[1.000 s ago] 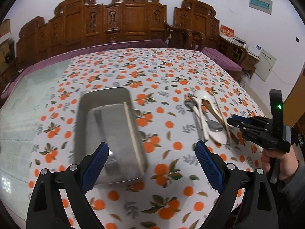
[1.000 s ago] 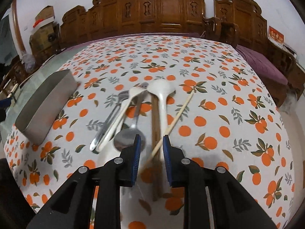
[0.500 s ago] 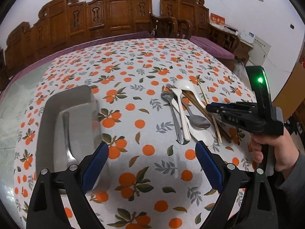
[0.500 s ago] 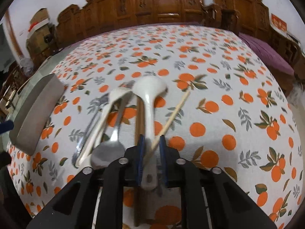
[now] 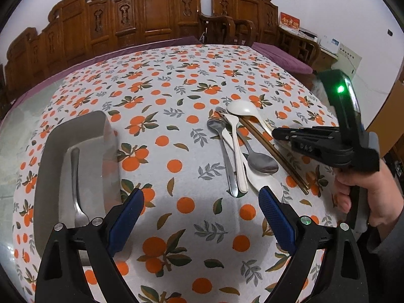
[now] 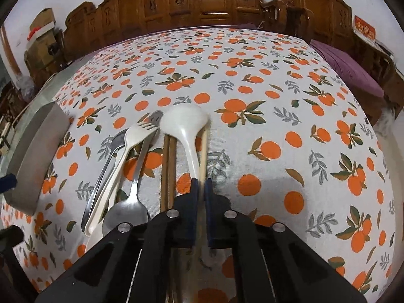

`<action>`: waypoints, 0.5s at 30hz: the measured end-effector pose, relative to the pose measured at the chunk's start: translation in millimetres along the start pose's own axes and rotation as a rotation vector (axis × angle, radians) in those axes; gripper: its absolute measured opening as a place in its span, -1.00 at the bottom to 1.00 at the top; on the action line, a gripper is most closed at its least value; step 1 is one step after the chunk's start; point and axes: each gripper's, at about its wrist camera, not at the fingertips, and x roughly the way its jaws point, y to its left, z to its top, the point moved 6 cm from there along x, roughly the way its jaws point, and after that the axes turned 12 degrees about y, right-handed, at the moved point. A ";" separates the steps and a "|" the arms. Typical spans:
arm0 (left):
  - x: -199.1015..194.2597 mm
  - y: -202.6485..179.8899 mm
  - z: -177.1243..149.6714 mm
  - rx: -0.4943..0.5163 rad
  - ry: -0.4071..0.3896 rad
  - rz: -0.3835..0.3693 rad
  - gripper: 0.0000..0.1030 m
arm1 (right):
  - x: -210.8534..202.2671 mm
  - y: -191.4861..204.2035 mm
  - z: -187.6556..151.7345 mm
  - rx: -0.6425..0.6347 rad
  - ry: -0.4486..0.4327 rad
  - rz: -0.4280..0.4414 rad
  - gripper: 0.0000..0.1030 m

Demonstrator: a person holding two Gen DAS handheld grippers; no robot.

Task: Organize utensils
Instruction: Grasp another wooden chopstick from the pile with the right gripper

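Since a second ago the right gripper (image 6: 200,184) has closed; its jaws are now clenching the pale chopstick (image 6: 204,151), whose long axis is running straight away from the camera, beside the white spoon (image 6: 185,123). The left gripper (image 5: 200,209) is hanging wide apart, gripping nothing, near the metal tray (image 5: 50,146).

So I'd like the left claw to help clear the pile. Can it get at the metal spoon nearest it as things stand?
Probably yes. The left claw is open, and nothing stands between it and the metal spoon. That spoon lies on top of the white utensils, well left of the right claw.
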 end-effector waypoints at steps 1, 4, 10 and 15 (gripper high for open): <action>1.0 -0.8 0.4 0.001 0.001 0.001 0.71 | 0.1 -1.3 -0.1 0.001 0.003 0.008 -0.89; 7.3 -5.3 4.1 0.005 0.009 0.003 0.71 | -2.8 -5.3 -0.9 0.012 0.002 0.023 -0.89; 20.0 -14.7 14.2 0.027 0.020 0.006 0.71 | -18.5 -14.9 1.5 0.039 -0.039 0.046 -0.89; 33.6 -25.4 28.7 0.053 0.025 -0.017 0.53 | -22.7 -26.1 2.4 0.062 -0.053 0.044 -0.89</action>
